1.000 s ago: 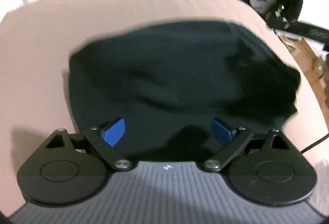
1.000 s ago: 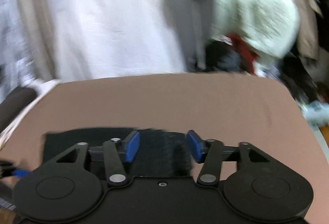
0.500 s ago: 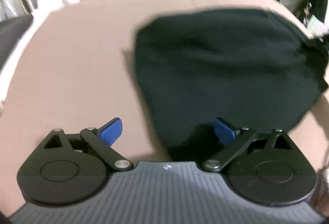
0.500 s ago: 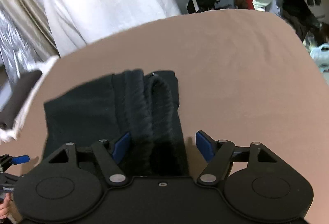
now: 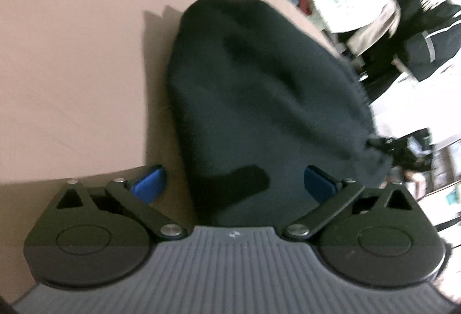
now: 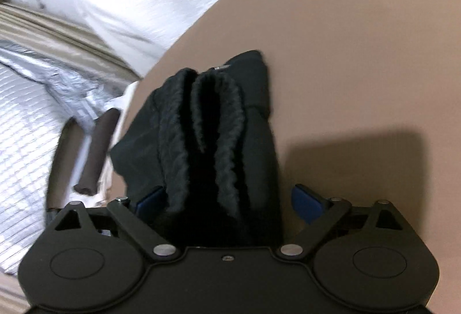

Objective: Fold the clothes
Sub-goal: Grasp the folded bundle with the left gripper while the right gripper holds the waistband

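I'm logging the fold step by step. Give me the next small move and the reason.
Probably close the right gripper on the ribbed edges of the black garment. Both grippers are open, and those edges stand bunched between its blue fingers. The left gripper frames smooth cloth on the tan table.

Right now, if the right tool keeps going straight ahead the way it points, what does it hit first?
The folded black knit garment. It lies on the tan table directly between the open right tool fingers, its ribbed edges facing the camera; depth is unclear, but nothing else precedes it.
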The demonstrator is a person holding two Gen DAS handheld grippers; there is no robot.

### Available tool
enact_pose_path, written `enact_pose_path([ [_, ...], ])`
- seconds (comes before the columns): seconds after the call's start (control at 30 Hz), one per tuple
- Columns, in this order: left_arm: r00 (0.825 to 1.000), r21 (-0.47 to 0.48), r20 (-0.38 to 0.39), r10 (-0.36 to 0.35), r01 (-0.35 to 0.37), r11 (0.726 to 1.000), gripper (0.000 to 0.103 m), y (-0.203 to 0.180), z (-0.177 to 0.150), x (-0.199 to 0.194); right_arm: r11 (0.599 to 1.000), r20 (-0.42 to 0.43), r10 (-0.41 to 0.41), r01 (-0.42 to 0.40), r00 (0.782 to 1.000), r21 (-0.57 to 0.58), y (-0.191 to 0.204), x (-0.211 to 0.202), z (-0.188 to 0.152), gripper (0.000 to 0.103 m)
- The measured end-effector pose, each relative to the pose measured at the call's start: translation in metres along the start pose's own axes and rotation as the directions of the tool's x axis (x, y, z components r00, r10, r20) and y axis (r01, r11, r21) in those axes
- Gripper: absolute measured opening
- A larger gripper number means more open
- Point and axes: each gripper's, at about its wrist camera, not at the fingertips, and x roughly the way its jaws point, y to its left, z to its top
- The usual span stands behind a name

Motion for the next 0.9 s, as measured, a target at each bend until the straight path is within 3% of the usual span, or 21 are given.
enact_pose_path([
  [0.1, 0.999, 0.001, -0.008, -0.048, 0.048, 0.999, 0.103, -0.006, 0.008, 0.024, 0.999, -0.029, 0.013, -0.015, 0.999, -0.042, 0.005, 0.02, 0.019, 0.099],
  [0.13, 1.0, 0.08, -0.013, 0.023, -0.022, 0.997, 0.098, -0.02, 0.005, 0.033, 0.998, -0.031, 0.007, -0.009, 0.999, -0.058, 0.009, 0.027, 0.026, 0.098],
  [0.2, 0.98, 0.264, 0.002, 0.201, -0.194, 0.945, 0.08, -0.055, -0.004, 0.05, 0.994, -0.029, -0.027, 0.024, 0.999, -0.105, 0.021, 0.039, 0.034, 0.09],
  [0.23, 0.967, 0.324, 0.018, 0.254, -0.246, 0.913, 0.067, -0.07, -0.008, 0.054, 0.989, -0.02, -0.041, 0.038, 0.999, -0.143, 0.028, 0.041, 0.034, 0.078],
  [0.27, 0.954, 0.375, 0.036, 0.298, -0.289, 0.881, 0.055, -0.085, -0.012, 0.058, 0.984, -0.004, -0.049, 0.047, 0.999, -0.173, 0.035, 0.041, 0.032, 0.073],
  [0.33, 0.948, 0.374, 0.065, 0.31, -0.311, 0.874, 0.039, -0.096, -0.011, 0.051, 0.981, 0.042, -0.04, 0.047, 0.998, -0.19, 0.043, 0.029, 0.025, 0.056],
  [0.37, 0.952, 0.374, 0.081, 0.294, -0.303, 0.877, 0.034, -0.099, -0.012, 0.044, 0.98, 0.066, -0.034, 0.046, 0.997, -0.196, 0.047, 0.022, 0.02, 0.053],
  [0.43, 0.961, 0.379, 0.113, 0.252, -0.276, 0.883, 0.031, -0.106, -0.014, 0.03, 0.972, 0.107, -0.028, 0.052, 0.994, -0.228, 0.062, 0.01, 0.011, 0.049],
  [0.5, 0.961, 0.407, 0.142, 0.236, -0.274, 0.871, 0.029, -0.119, -0.021, 0.02, 0.95, 0.146, -0.037, 0.08, 0.989, -0.3, 0.088, 0.0, 0.004, 0.048],
  [0.67, 0.964, 0.369, 0.2, 0.174, -0.239, 0.898, 0.027, -0.135, -0.029, -0.005, 0.925, 0.235, 0.004, 0.086, 0.972, -0.37, 0.13, -0.018, -0.003, 0.047],
  [0.9, 0.955, 0.346, 0.222, 0.198, -0.268, 0.899, 0.026, -0.123, -0.036, -0.037, 0.919, 0.234, 0.041, 0.055, 0.971, -0.39, 0.158, -0.005, -0.026, 0.046],
])
